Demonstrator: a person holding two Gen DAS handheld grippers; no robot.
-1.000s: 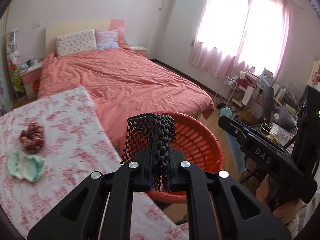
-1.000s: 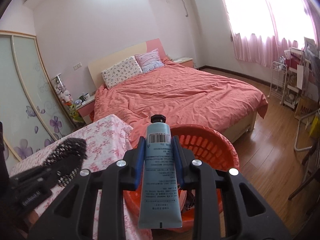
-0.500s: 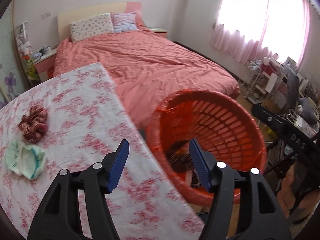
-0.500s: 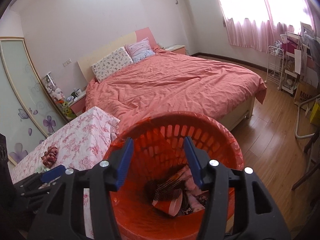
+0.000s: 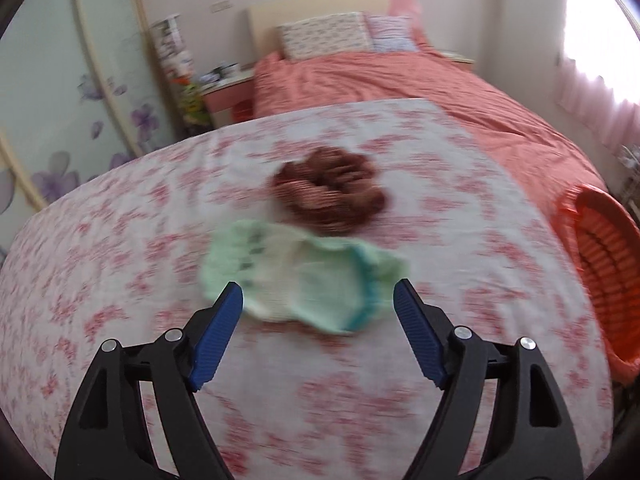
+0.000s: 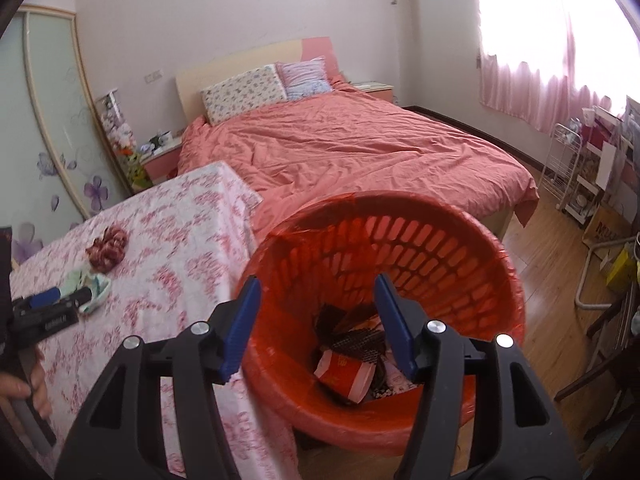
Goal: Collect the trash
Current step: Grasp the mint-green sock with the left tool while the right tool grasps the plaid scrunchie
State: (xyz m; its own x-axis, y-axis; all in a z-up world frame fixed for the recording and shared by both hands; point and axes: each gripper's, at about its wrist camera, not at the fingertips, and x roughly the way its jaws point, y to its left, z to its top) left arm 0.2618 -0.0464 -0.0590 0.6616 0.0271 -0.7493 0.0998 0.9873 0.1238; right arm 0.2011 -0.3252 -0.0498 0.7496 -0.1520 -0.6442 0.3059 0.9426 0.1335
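Both grippers [image 5: 318,294] [image 6: 316,286] just opened, empty — basket [image 6: 440,216] nr table [image 6: 192,240].

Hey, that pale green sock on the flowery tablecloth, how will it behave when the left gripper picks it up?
The pale green sock lies crumpled and flat, so it will probably droop limply from the left gripper, whose jaws have just been opening. It looks light. Being soft knit, it likely won't slip, though a pinch could snag the floral tablecloth underneath.

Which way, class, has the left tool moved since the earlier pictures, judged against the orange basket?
Yes. The left tool has swung away from the orange basket to the pale green sock on the floral tablecloth, its jaws opening, nothing between them.
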